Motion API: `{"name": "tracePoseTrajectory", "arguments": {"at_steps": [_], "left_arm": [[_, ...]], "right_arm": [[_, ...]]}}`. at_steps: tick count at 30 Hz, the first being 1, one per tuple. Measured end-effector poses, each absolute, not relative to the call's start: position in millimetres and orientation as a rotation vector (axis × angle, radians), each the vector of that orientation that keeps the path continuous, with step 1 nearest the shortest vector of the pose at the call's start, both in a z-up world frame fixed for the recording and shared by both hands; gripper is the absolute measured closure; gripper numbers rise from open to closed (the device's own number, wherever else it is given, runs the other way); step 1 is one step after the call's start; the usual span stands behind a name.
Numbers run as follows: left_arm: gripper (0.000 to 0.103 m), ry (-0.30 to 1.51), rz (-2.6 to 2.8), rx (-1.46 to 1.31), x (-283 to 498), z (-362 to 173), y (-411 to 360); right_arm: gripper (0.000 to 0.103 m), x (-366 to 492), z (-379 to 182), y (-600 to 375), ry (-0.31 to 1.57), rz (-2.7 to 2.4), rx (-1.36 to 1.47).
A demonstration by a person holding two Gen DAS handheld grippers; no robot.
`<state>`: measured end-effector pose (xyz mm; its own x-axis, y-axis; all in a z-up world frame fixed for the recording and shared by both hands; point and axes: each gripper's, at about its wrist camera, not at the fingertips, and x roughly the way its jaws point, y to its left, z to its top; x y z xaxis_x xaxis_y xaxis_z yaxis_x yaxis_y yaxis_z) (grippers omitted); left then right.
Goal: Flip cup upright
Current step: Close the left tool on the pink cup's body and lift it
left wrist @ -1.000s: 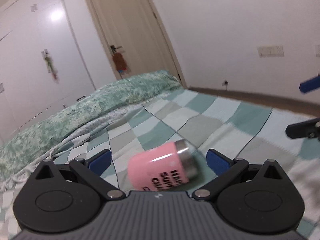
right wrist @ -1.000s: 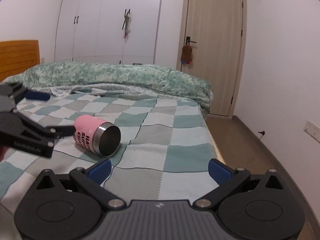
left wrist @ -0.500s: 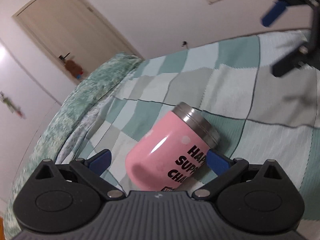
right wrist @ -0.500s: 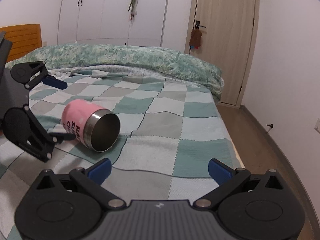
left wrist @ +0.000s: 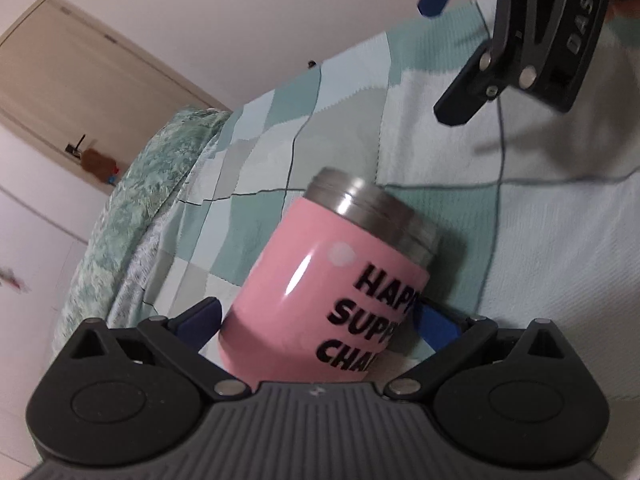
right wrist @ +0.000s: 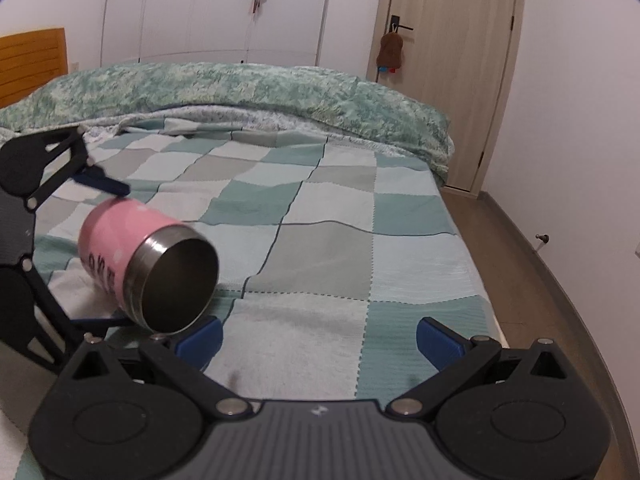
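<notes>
A pink cup (left wrist: 320, 300) with a steel rim and black lettering lies on its side on the checked blanket; in the right wrist view the cup (right wrist: 136, 256) shows its open mouth. My left gripper (left wrist: 318, 324) is open, its blue pads on either side of the cup's base end, close to or touching it. In the right wrist view the left gripper (right wrist: 100, 248) straddles the cup, one pad above, one below. My right gripper (right wrist: 318, 338) is open and empty, just right of the cup's mouth. It also shows in the left wrist view (left wrist: 448, 52).
The checked blanket (right wrist: 340, 248) covers the bed, with a green quilt (right wrist: 240, 88) bunched at the far side. The bed's edge and wooden floor (right wrist: 532, 272) are at the right. A door (right wrist: 448, 60) and wardrobes (right wrist: 208, 8) stand behind.
My left gripper has rolled and closed in so the cup now sits between its pads. The right gripper has moved forward, closer to the cup's mouth.
</notes>
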<state>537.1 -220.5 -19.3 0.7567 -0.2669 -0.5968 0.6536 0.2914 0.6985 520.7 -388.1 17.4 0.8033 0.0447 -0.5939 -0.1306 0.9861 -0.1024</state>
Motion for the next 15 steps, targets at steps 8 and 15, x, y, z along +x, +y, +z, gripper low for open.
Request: {"name": "tracePoseTrajectory", "arguments": {"at_steps": [8,15], "left_arm": [[0.008,0.42,-0.68,1.192,564,-27,-232],[0.014,0.397,-0.679,1.227,562,-30,-239]], "right_arm": [[0.0,532,9,-383,0.639,0.125,-0.154],[0.0,533,7,-385,0.631,0.137,-0.139]]}}
